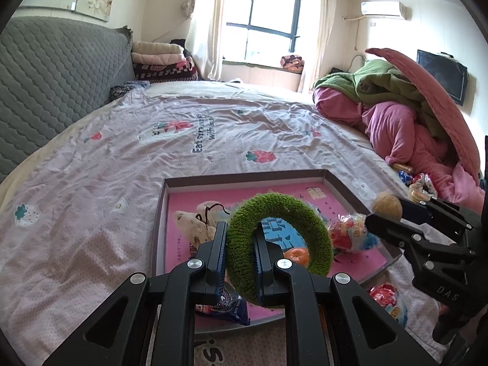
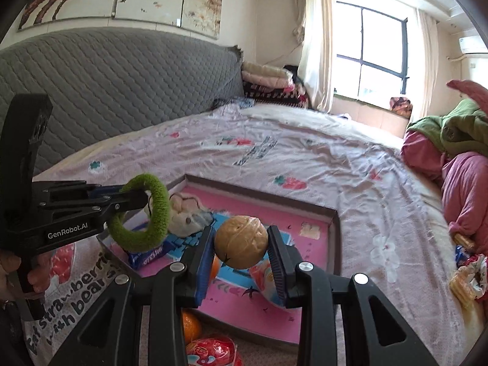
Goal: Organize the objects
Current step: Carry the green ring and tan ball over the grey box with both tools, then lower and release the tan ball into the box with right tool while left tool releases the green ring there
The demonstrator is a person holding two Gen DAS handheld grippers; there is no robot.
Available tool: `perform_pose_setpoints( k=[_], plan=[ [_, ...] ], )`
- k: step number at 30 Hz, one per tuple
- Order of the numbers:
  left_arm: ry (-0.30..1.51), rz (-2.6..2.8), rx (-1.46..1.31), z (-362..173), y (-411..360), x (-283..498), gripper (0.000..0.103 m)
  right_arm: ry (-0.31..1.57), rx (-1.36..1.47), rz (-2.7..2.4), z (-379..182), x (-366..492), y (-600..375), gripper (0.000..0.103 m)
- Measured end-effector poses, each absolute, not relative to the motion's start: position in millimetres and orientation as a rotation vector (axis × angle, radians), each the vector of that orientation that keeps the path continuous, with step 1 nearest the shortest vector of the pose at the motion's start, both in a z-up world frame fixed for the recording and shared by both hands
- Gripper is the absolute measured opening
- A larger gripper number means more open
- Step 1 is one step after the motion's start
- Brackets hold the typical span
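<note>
Left claw [image 1: 241, 256] pinches the green ring [image 1: 280, 247], right claw [image 2: 241, 244] grips the ball [image 2: 241, 242]. I'd lower both over the tray [image 2: 334, 228], releasing onto bare pink, clear of the orange [image 1: 295, 255].

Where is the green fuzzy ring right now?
The green fuzzy ring is clamped in the left gripper, held above the pink-lined tray, left of the walnut.

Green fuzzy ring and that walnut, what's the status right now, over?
Left gripper shut on green fuzzy ring, above tray. Right gripper shut on walnut, above tray. Tray holds plush toy, snack packets; nothing blocking.
</note>
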State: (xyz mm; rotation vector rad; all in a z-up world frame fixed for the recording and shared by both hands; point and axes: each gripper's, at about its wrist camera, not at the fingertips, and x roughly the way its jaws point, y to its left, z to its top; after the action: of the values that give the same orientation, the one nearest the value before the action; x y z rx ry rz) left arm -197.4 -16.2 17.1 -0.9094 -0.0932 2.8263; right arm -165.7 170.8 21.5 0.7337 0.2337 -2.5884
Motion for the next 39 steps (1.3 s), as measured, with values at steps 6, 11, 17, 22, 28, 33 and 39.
perform_pose_setpoints(
  k=[6,11,17,22,28,33,39],
  plan=[
    [-0.06,2.809,-0.966,3.2,-10.3,-202.9,0.016,0.235,0.815,-2.554,4.4,-176.1,169.1,0.035],
    [-0.03,2.796,-0.997,-5.6,-6.2,-204.1,0.016,0.236,0.883,-2.519,-8.7,-179.8,169.0,0.035],
    [0.008,2.781,-1.059,-17.2,-0.2,-209.7,0.016,0.224,0.924,-2.5,-17.5,-181.4,168.2,0.035],
    [0.029,2.789,-1.069,-23.4,2.1,-215.3,0.016,0.252,0.947,-2.476,-21.8,-182.9,162.9,0.035],
    [0.003,2.817,-1.064,-26.3,-2.5,-226.0,0.016,0.296,0.98,-2.452,-29.6,-186.5,156.7,0.035],
    [0.019,2.804,-1.096,-32.9,-1.2,-229.3,0.017,0.308,1.014,-2.431,-36.4,-188.9,155.0,0.035],
    [0.065,2.806,-1.105,-35.0,4.2,-228.8,0.024,0.288,1.042,-2.429,-39.7,-190.6,157.6,0.035]
  ],
)
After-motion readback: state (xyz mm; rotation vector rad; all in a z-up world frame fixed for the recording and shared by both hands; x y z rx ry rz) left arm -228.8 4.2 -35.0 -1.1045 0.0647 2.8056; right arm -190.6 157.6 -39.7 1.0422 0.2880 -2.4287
